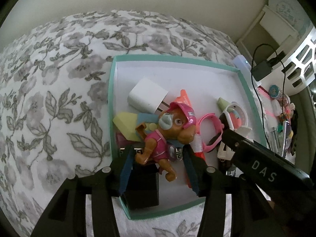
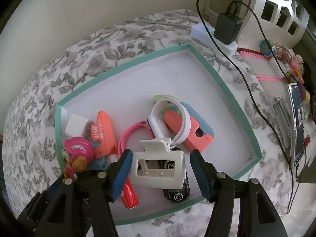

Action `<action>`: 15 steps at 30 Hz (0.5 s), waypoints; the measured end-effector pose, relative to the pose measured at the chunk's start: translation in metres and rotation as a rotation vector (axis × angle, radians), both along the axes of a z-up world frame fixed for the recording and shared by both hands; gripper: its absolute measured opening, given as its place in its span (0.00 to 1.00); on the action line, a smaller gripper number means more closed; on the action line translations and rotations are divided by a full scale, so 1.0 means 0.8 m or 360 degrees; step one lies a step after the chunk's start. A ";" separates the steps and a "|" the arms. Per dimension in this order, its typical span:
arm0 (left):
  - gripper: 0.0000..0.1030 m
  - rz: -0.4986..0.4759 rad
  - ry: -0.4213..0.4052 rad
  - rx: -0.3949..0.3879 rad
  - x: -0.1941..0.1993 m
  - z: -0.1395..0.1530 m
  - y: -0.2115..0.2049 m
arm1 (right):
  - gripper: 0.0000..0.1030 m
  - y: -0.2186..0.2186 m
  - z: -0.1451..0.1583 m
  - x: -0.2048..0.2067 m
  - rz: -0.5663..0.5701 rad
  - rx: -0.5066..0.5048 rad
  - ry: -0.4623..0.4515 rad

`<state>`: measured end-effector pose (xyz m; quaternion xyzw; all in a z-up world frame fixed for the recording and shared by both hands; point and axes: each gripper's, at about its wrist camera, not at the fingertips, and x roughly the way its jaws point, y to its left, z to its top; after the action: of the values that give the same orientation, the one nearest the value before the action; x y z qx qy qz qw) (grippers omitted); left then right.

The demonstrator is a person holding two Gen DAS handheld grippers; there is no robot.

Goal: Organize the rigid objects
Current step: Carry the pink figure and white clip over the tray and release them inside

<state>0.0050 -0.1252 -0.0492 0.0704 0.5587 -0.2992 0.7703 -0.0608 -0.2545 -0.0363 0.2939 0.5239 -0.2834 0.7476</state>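
- Inside the shallow teal-rimmed white box (image 1: 111,90): left tool (image 1: 156,154) parted around brown plastic pup figure in pink helmet (image 1: 164,136), pads not pressing.
- Right tool (image 2: 160,158) parted around white plastic hair claw clip (image 2: 158,164), untouched.

"DAS" in white letters stands on the right gripper (image 1: 262,169); "CS" marks the black toy car (image 2: 176,191).
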 end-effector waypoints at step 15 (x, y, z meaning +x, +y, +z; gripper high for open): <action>0.51 0.0205 -0.0179 0.0015 0.016 0.031 0.034 | 0.63 -0.003 0.022 -0.001 -0.0033 -0.0045 -0.0112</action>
<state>0.0181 -0.0983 -0.0240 0.0545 0.5194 -0.2420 0.8178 -0.0612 -0.2571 -0.0188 0.2985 0.4902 -0.2879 0.7666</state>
